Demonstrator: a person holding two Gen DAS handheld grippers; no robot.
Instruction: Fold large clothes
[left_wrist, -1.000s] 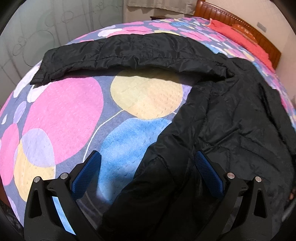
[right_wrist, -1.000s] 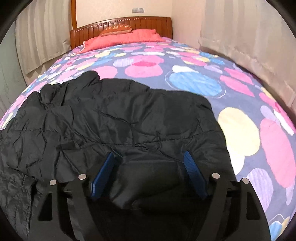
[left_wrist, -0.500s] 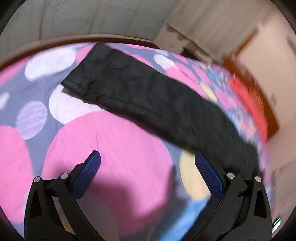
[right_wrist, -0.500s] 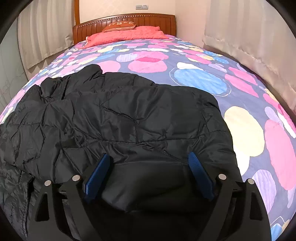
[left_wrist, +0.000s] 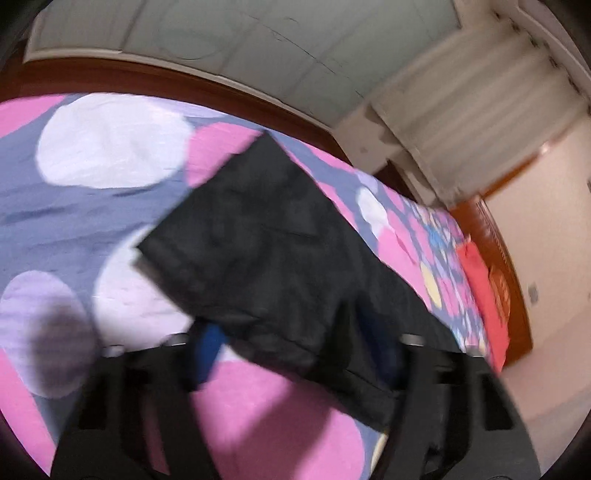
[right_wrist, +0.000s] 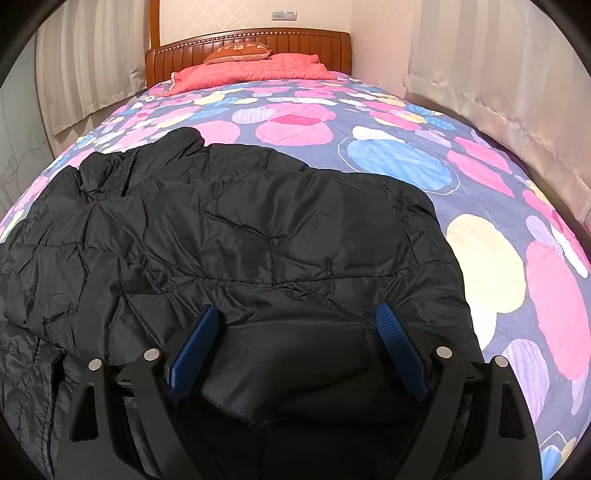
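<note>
Left gripper (left_wrist: 295, 350) swung over the jacket sleeve (left_wrist: 258, 251); both grippers' fingers spread, empty

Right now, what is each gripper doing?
Left gripper: open around the sleeve, blurred.
Right gripper: open, over the jacket.

Pillow (right_wrist: 240, 51) lettering too small; no legible text.

Your left gripper (left_wrist: 295, 354) fills the blurred bottom of the frame, jaws spread wide on either side of a black quilted jacket sleeve (left_wrist: 258, 251) running diagonally from centre to lower right. Under it lies the bed's purple cover with pink and white circles (left_wrist: 110, 147); a pale pleated curtain (left_wrist: 461, 122) hangs upper right.
</note>
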